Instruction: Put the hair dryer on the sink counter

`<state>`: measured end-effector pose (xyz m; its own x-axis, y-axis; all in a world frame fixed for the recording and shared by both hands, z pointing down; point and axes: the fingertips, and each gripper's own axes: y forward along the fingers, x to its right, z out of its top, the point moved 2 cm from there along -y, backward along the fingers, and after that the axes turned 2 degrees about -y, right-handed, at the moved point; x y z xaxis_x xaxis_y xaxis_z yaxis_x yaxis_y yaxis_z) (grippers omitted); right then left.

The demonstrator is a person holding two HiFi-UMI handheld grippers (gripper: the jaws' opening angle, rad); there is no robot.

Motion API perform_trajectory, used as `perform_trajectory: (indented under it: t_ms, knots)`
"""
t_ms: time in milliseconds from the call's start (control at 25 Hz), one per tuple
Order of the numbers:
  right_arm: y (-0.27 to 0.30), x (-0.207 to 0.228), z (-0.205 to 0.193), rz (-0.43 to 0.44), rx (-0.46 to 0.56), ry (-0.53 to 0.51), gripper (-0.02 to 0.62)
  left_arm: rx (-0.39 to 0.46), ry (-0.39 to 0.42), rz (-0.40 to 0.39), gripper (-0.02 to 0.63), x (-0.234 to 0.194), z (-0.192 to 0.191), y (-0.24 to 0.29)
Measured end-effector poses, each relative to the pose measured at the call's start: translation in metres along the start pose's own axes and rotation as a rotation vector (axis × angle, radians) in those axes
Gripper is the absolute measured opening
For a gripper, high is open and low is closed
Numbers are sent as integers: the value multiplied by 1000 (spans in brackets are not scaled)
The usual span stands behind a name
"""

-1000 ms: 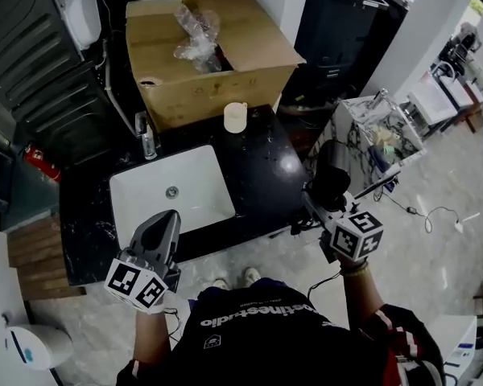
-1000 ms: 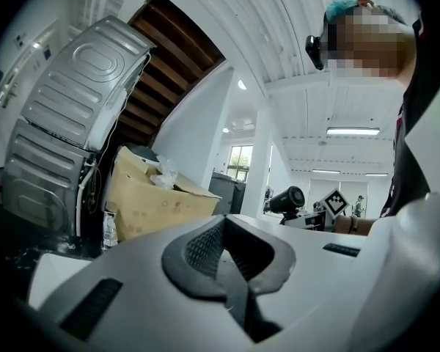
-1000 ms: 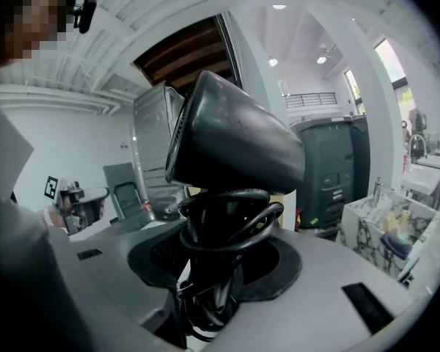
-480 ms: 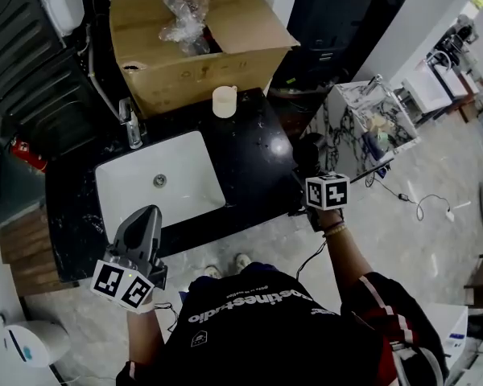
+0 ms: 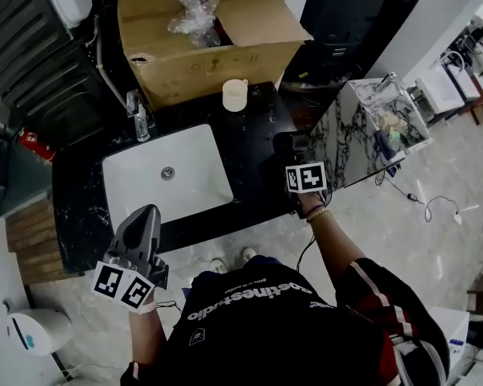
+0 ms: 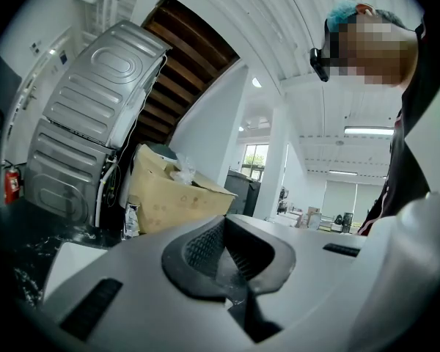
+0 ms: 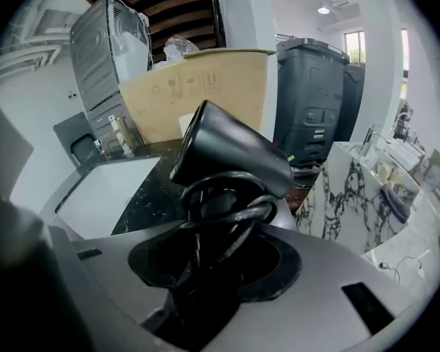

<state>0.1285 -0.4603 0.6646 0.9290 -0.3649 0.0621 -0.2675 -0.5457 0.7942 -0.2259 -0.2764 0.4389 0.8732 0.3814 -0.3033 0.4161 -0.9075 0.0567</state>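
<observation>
While the left gripper (image 5: 148, 215) hangs low in front of the desk (image 5: 253, 147) with its 2 jaws pressed together on nothing, the right gripper (image 7: 216, 259) has its jaws pinching the black hair dryer (image 5: 288, 144) by its cord-wrapped handle. That dryer sits over the dark desk just right of the white sink (image 5: 189, 191); whether it touches the top, I cannot tell. At the back, an open cardboard box (image 5: 201, 55) holds crumpled clear plastic (image 5: 191, 10), and 1 pale cup (image 5: 235, 95) stands just in front of it.
</observation>
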Motion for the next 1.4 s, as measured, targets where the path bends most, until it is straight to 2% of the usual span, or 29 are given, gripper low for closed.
perform_trajectory:
  t_ms: [280, 560, 880, 1000, 1160, 1320, 1400]
  knots:
    - [19, 3, -1, -46, -14, -19, 201, -8, -4, 38, 14, -5, -1, -7]
    - [26, 4, -4, -98, -14, -75, 207, -14, 5, 31, 14, 0, -1, -5]
    - [12, 0, 1, -105, 12, -107, 256, -14, 0, 13, 14, 2, -3, -3]
    - [-8, -3, 13, -77, 76, -62, 258, -8, -3, 4, 14, 3, -3, -2]
    - [-55, -16, 37, -15, 212, -22, 258, 5, -5, -10, 14, 6, -1, -1]
    - [-116, -54, 71, 78, 389, -56, 253, 13, 16, -29, 14, 10, 4, 0]
    - [-150, -82, 89, 144, 504, -103, 214, 20, 30, -37, 14, 14, 8, 0]
